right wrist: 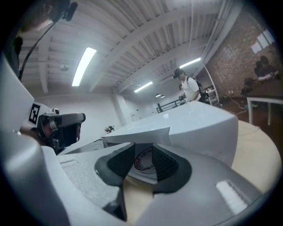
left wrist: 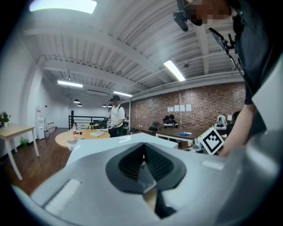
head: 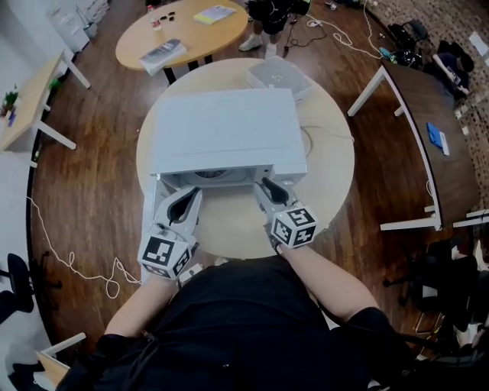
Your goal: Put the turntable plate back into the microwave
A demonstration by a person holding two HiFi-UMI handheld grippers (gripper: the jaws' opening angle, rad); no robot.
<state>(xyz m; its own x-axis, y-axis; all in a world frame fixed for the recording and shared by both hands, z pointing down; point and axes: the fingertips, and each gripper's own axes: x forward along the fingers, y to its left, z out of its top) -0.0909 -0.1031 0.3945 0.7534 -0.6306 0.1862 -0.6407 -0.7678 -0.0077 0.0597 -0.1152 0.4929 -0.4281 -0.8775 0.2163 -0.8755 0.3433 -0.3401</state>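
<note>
The white microwave (head: pixel 229 130) stands on a round beige table (head: pixel 328 153), its door (head: pixel 153 205) swung open to the left. A round plate (head: pixel 210 174) lies inside the cavity; in the right gripper view the plate (right wrist: pixel 143 159) shows beyond the jaws. My right gripper (head: pixel 267 189) hovers at the cavity's right front, open, with nothing between its fingers. My left gripper (head: pixel 186 205) is beside the open door at the left front. Its jaws (left wrist: pixel 143 155) meet at the tips and hold nothing that I can see.
A clear plastic box (head: pixel 279 76) sits behind the microwave. An oval wooden table (head: pixel 183 34) with books stands further back, a person (head: pixel 267 15) beside it. A dark desk (head: pixel 428 122) is at the right. Cables trail over the wooden floor.
</note>
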